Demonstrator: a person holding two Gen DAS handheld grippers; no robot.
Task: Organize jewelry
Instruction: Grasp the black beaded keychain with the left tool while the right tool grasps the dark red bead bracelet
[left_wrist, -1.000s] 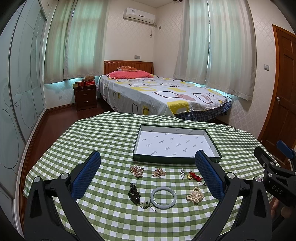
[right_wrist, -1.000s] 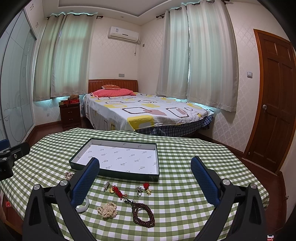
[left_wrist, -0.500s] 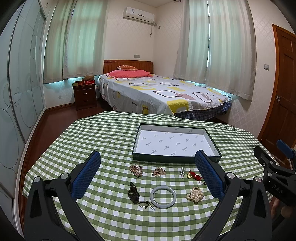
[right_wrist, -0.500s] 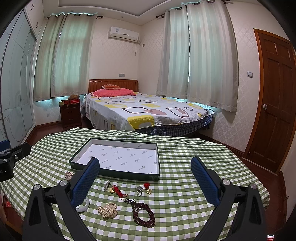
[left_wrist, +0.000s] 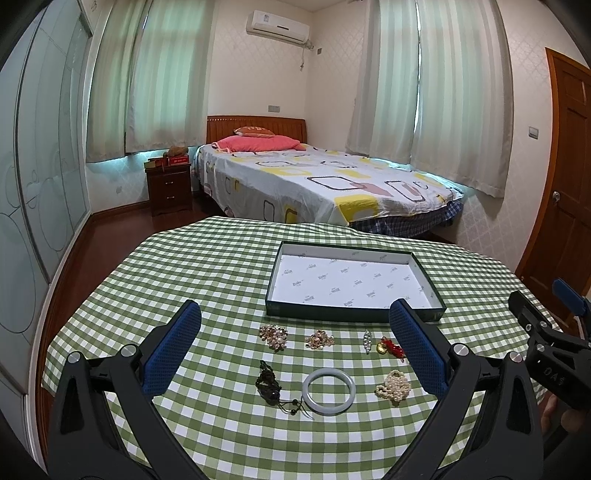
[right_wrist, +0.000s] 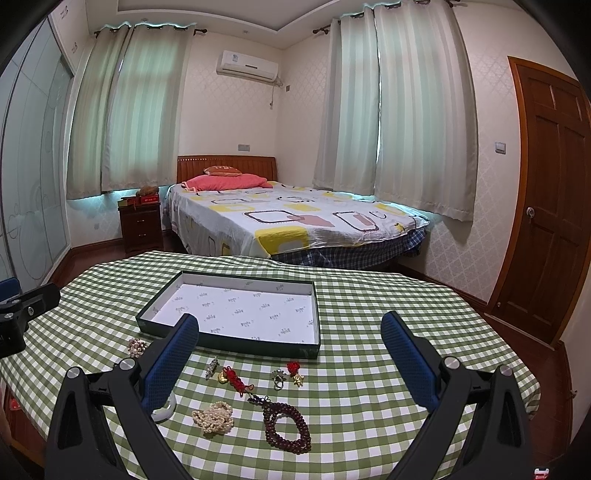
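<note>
Green-and-white checked cloth covers the worktop, where loose jewelry lies in rows before the shallow dark-green box with white lining, which holds nothing. My left hand-held gripper hangs wide open and holds nothing, with the pale jade bangle straight ahead between its fingers, so this hand is nearer. My right hand-held gripper, equally open and unloaded, faces the dark red bead bracelet.
</note>
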